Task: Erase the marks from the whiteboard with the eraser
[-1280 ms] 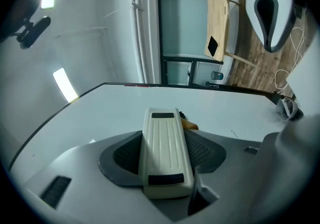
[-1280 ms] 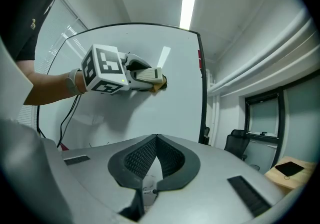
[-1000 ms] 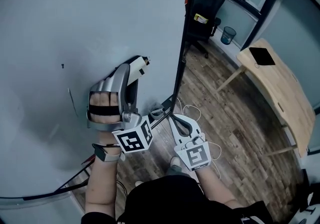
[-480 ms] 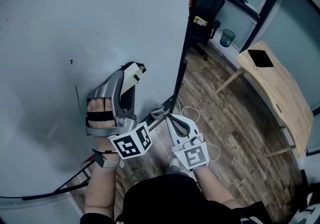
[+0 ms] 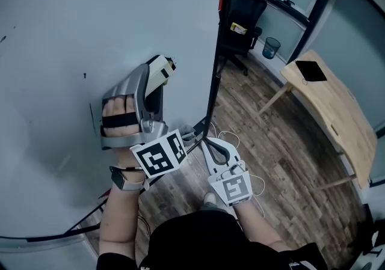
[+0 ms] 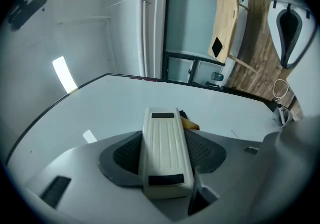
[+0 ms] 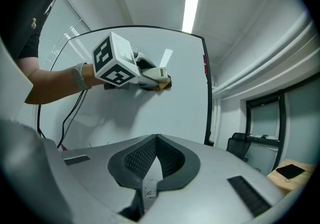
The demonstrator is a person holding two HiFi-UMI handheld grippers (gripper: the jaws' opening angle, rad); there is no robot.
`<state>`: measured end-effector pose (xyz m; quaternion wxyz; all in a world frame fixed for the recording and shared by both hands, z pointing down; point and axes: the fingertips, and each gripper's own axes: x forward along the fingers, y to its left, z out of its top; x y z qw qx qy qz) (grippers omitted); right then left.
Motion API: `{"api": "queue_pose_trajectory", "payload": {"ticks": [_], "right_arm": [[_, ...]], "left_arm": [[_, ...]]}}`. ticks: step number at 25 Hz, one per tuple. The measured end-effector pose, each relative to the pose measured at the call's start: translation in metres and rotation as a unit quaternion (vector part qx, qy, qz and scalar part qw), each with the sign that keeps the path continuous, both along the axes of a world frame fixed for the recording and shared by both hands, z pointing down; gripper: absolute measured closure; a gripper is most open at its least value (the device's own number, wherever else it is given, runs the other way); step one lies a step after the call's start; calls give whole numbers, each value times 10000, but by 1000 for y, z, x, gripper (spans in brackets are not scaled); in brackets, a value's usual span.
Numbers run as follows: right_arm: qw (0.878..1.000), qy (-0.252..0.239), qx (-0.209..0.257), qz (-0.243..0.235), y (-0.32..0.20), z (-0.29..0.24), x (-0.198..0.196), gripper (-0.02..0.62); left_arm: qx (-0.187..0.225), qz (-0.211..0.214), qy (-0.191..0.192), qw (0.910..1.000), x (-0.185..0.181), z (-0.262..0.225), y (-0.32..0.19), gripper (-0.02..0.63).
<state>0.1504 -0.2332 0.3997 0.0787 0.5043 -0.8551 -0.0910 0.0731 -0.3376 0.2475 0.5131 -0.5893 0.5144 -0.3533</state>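
The whiteboard [image 5: 72, 16] fills the left of the head view. My left gripper [image 5: 157, 76] is shut on a cream eraser [image 5: 159, 69], whose far end rests against the board near its right edge. The left gripper view has the eraser [image 6: 164, 150] lying lengthwise between the dark pads [image 6: 122, 154]. A small dark mark [image 5: 84, 75] and a thin stroke [image 5: 91, 115] sit left of the eraser. My right gripper [image 5: 207, 142] hangs shut and empty below the board's lower right corner. From the right gripper view I see the eraser [image 7: 156, 74] with its brown felt on the whiteboard [image 7: 165, 113].
The board's black frame edge [image 5: 215, 64] runs down beside the eraser. On the wooden floor to the right stand a black chair [image 5: 240, 16], a blue bin [image 5: 271, 46] and a wooden table [image 5: 337, 106] bearing a black slab [image 5: 311, 70]. White cables [image 5: 231, 136] lie near my right gripper.
My left gripper has slid the eraser a little left and then up along the board. The right gripper has stayed where it was, shut.
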Motion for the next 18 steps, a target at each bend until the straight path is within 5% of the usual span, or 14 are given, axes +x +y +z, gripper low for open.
{"api": "queue_pose_trajectory", "payload": {"ticks": [12,18], "right_arm": [[9997,-11,-160,-161,15,18,-2,569],[9989,73,-144,-441,24,22,-32,569]], "left_arm": [[-466,-115,48,9988,-28,97,25,341],[-372,-329,268,9984,-83,109,56,341]]}}
